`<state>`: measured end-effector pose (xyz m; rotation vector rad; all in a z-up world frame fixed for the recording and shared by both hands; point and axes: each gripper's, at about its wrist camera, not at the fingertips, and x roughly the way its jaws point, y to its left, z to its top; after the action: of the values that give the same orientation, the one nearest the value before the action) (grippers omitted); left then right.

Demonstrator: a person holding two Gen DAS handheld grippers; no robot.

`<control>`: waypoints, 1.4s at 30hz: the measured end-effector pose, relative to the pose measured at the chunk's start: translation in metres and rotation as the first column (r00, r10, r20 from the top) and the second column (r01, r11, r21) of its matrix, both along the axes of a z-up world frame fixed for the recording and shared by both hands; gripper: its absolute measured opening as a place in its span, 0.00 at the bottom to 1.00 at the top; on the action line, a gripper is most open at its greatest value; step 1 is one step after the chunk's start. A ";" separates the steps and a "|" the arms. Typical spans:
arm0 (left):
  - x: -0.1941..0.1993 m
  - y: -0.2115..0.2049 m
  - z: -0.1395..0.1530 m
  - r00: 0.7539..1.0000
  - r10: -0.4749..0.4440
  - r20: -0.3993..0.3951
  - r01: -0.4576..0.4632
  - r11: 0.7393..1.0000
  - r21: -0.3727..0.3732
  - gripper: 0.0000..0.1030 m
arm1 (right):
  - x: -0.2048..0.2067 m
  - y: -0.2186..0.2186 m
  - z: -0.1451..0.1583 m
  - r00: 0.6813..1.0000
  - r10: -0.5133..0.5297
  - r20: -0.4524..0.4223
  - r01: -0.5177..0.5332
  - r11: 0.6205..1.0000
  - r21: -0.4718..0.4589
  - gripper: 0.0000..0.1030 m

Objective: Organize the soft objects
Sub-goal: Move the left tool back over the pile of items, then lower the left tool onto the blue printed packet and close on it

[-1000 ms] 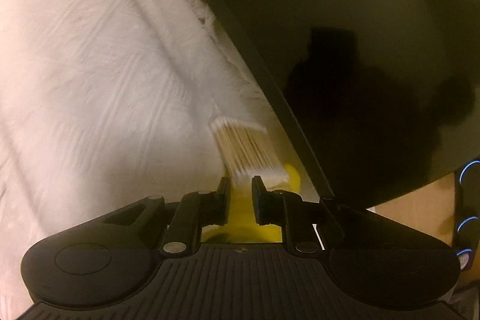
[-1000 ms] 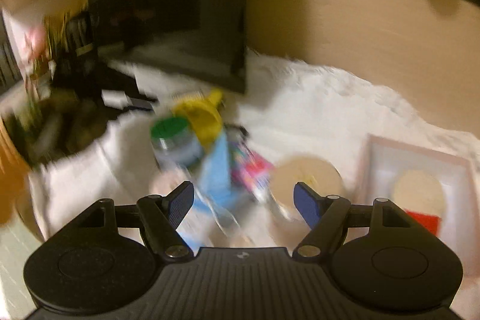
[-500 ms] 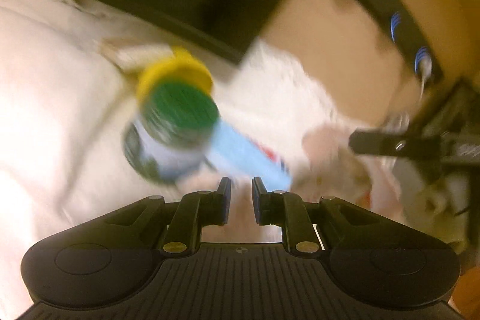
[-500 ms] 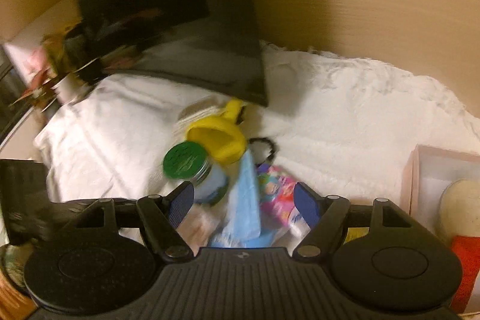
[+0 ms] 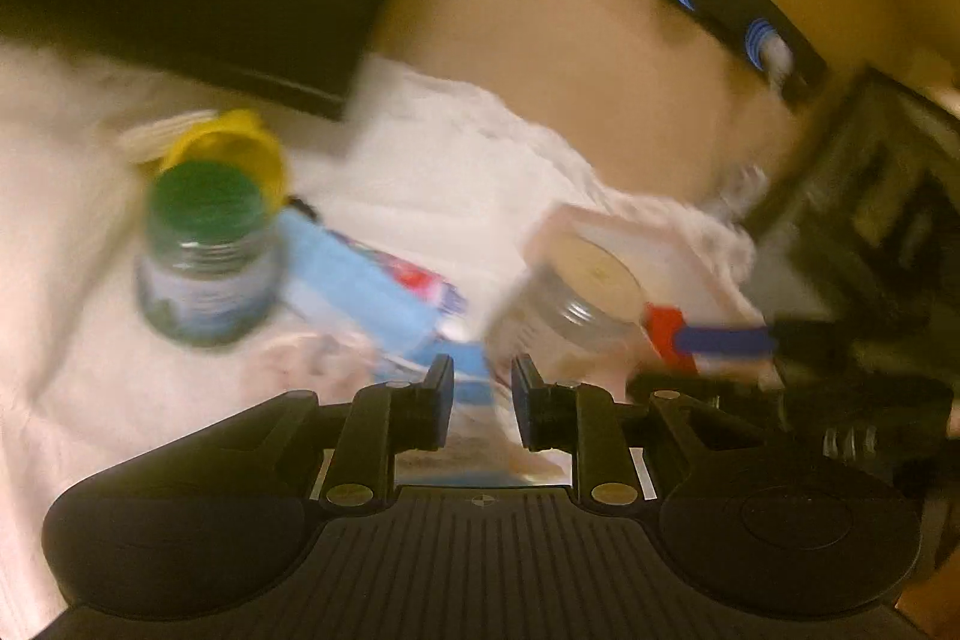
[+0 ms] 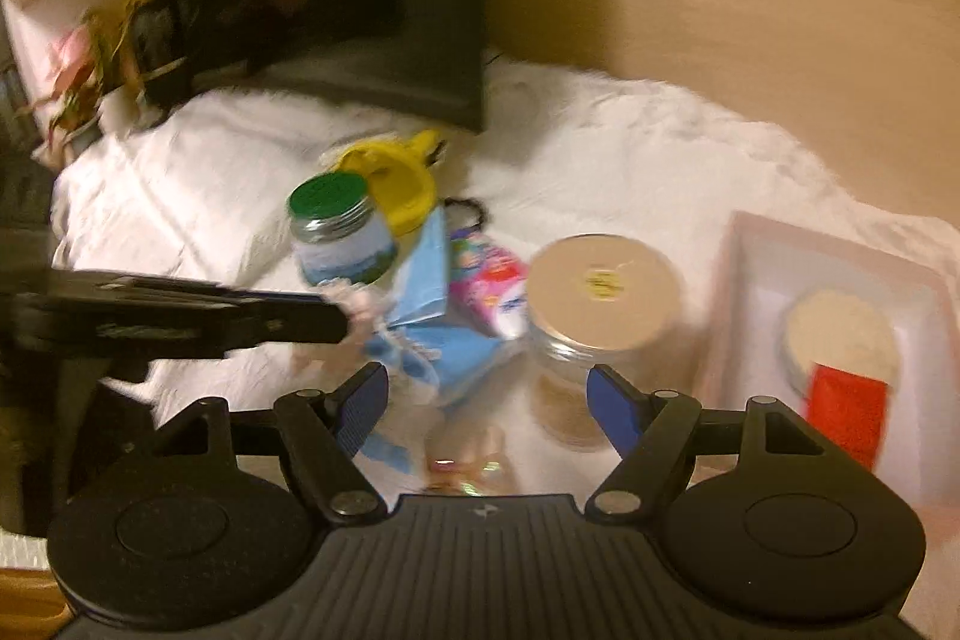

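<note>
both grippers hang over a rumpled white fleecy cloth (image 6: 630,148). left gripper (image 5: 480,388) has its ribbed black jaws a narrow gap apart; they have just been opening, and nothing is pinched between them. right gripper (image 6: 486,400), with blue pads, is spread wide and empty above the clutter. soft things lie in a loose heap in the middle: a light blue cloth (image 6: 432,280), folded and limp, beside a glossy pink packet (image 6: 492,289) whose print is too blurred to read. just behind stands a glass jar (image 6: 342,232) with a green ridged lid and a blue label, unreadable, touching a yellow plastic cup (image 6: 402,184). a wider clear jar (image 6: 600,298) has a flat tan lid with a small yellow sticker. to the right a shallow pale tray (image 6: 840,256) holds a cream round pad (image 6: 840,334) and a red square (image 6: 846,412).
</note>
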<state>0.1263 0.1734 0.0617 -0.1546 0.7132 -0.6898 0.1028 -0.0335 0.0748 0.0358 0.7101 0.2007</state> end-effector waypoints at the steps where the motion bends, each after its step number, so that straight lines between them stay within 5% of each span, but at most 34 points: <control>1: -0.003 -0.010 -0.002 1.000 -0.009 0.024 0.008 0.999 0.054 0.24 | -0.006 -0.008 0.002 0.999 -0.034 0.021 0.034 0.999 0.004 0.72; 3: -0.009 -0.033 -0.011 0.995 0.023 0.098 -0.045 0.974 0.224 0.24 | -0.016 -0.020 0.007 0.993 -0.095 0.070 0.096 0.995 -0.014 0.72; 5: -0.009 -0.047 -0.023 0.993 0.056 0.108 -0.089 0.942 0.324 0.24 | -0.027 -0.022 0.008 0.976 -0.150 0.155 0.171 0.977 -0.130 0.72; 8: -0.014 -0.052 -0.029 0.995 0.055 0.084 -0.079 0.946 0.314 0.25 | -0.037 -0.021 0.000 0.962 -0.177 0.206 0.230 0.935 -0.269 0.72; 18: -0.007 -0.061 -0.023 0.999 0.048 -0.026 -0.041 0.973 0.228 0.34 | -0.069 -0.030 -0.038 0.978 -0.194 0.070 0.205 0.953 -0.225 0.72; 23: -0.009 -0.062 -0.026 0.985 0.166 0.053 -0.174 0.929 0.328 0.40 | -0.082 -0.025 -0.050 0.987 -0.151 0.049 0.159 0.959 -0.233 0.72; 29: 0.003 -0.076 -0.024 0.981 0.186 0.055 -0.193 0.904 0.383 0.41 | -0.093 -0.027 -0.062 0.992 -0.128 -0.003 0.124 0.962 -0.244 0.72; 34: 0.023 -0.069 -0.031 0.973 0.182 -0.143 -0.142 0.957 0.251 0.48 | -0.100 -0.032 -0.068 0.991 -0.127 -0.042 0.114 0.967 -0.227 0.72; 37: 0.027 -0.072 -0.034 0.973 0.184 -0.136 -0.143 0.953 0.267 0.61 | -0.101 -0.032 -0.072 0.990 -0.128 -0.063 0.110 0.968 -0.226 0.72; 42: 0.019 -0.080 -0.039 0.983 0.161 -0.093 -0.133 0.958 0.253 0.59 | -0.100 -0.028 -0.077 0.991 -0.106 -0.084 0.083 0.967 -0.239 0.72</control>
<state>0.1456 0.0938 0.0226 -0.0186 0.8803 -0.4475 0.0024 -0.0619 -0.0025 -0.1480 0.8221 0.0222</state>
